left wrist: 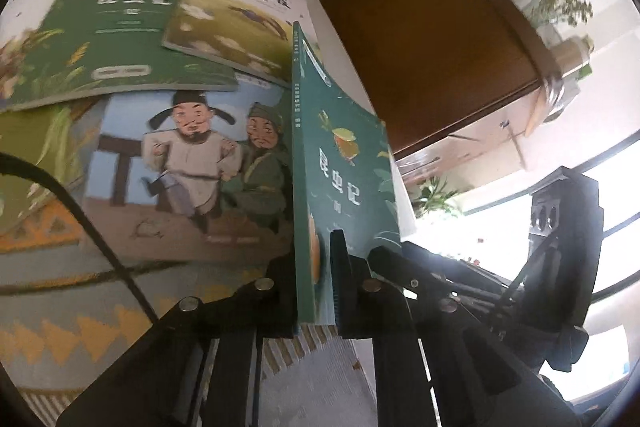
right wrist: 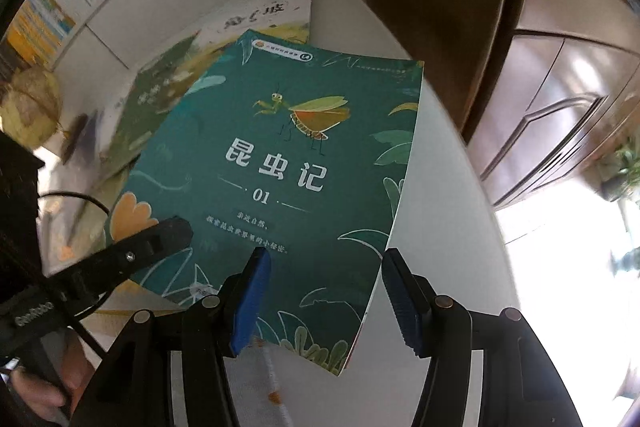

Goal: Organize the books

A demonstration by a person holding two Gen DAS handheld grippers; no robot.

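Between the fingers of the left claw (left wrist: 316, 263) a teal insect book (left wrist: 344, 163) is pinched by its lower edge, lifted above the white table (right wrist: 440, 195). Beside it the right claw (right wrist: 326, 291) gapes, holding nothing. Farther back lie a cartoon-cover book (left wrist: 192, 167), a green book (left wrist: 116, 27) and a pale book (left wrist: 240, 19), overlapping.

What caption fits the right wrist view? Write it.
Open right gripper hovers at the teal insect book, clamped by the left gripper.

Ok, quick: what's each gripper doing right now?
Left gripper: shut on the teal insect book.
Right gripper: open, holding nothing.
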